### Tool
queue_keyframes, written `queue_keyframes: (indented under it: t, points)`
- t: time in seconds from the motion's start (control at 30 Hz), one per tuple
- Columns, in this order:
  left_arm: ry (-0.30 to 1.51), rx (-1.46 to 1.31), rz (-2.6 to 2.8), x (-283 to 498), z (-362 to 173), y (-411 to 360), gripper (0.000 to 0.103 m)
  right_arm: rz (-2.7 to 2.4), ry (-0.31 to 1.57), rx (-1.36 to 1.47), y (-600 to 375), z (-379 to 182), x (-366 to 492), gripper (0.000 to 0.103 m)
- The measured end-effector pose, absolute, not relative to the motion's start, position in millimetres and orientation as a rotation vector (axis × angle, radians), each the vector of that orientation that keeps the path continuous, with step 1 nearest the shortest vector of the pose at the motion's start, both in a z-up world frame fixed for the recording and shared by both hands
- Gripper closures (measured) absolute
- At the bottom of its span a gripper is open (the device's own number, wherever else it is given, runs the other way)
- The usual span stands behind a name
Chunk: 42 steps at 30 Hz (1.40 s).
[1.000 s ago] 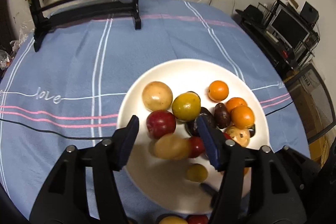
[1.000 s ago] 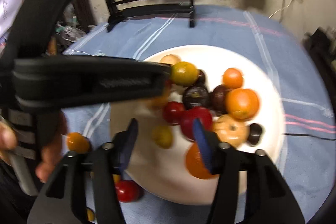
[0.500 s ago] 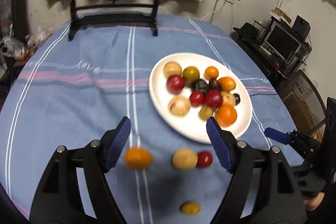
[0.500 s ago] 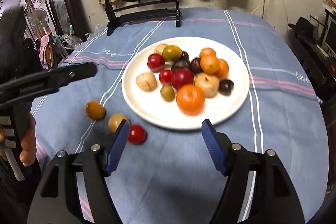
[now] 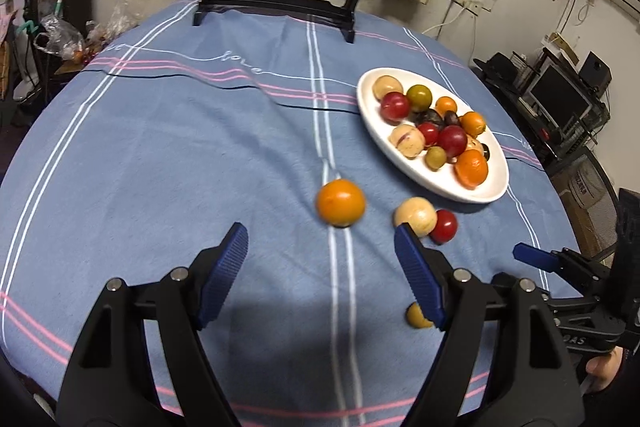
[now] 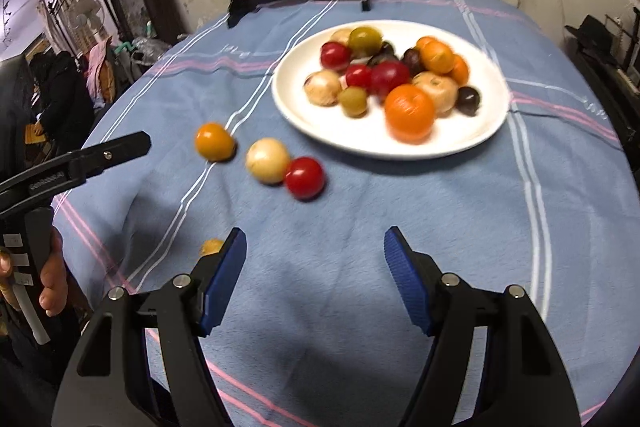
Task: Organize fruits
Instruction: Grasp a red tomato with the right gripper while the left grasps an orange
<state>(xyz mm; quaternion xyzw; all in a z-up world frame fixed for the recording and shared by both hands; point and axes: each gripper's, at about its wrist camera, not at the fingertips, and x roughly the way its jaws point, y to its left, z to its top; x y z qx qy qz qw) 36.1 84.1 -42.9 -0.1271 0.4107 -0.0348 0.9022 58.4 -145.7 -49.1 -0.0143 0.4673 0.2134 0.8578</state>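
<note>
White plate (image 6: 480,131) on blue tablecloth (image 6: 360,227) with pink-and-white stripes.

plate (image 6: 492,123): heaped fruit | cloth: orange (image 5: 340,202), beige fruit (image 5: 415,215) touching red fruit (image 5: 444,225)

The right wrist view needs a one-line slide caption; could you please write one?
Open right gripper above blue tablecloth; four fruits lie off the white plate of fruit.
</note>
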Motion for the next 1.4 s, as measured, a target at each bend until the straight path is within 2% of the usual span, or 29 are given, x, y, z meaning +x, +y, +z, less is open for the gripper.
queue_keyframes:
  t: [0.17, 0.47, 0.53, 0.57, 0.6, 0.73, 1.23, 1.33, 1.4]
  points:
    - [0.843, -0.263, -0.080, 23, -45, 92, 0.023, 0.515, 1.000, -0.004, -132, -58, 70, 0.031]
    - [0.848, -0.279, -0.062, 15, -49, 106, 0.021, 0.539, 0.966, -0.217, -105, -73, 101, 0.031]
    - [0.850, -0.288, -0.055, 16, -50, 108, 0.021, 0.544, 0.979, -0.240, -103, -77, 109, 0.036]
    - [0.851, -0.292, -0.055, 16, -50, 109, 0.021, 0.545, 0.988, -0.250, -102, -80, 112, 0.043]
    - [0.851, -0.293, -0.054, 17, -50, 109, 0.021, 0.547, 0.993, -0.259, -101, -83, 114, 0.057]
    - [0.851, -0.281, -0.057, 20, -48, 103, 0.020, 0.546, 0.982, -0.281, -100, -84, 115, 0.071]
    - [0.944, -0.099, -0.089, 93, -78, 43, 0.019, 0.475, 0.960, -0.052, -171, -60, 60, 0.071]
    - [0.943, -0.086, -0.074, 98, -82, 39, 0.022, 0.471, 0.941, -0.019, -179, -56, 59, 0.071]
    - [0.946, -0.082, -0.068, 102, -84, 39, 0.028, 0.474, 0.935, -0.009, -181, -55, 59, 0.071]
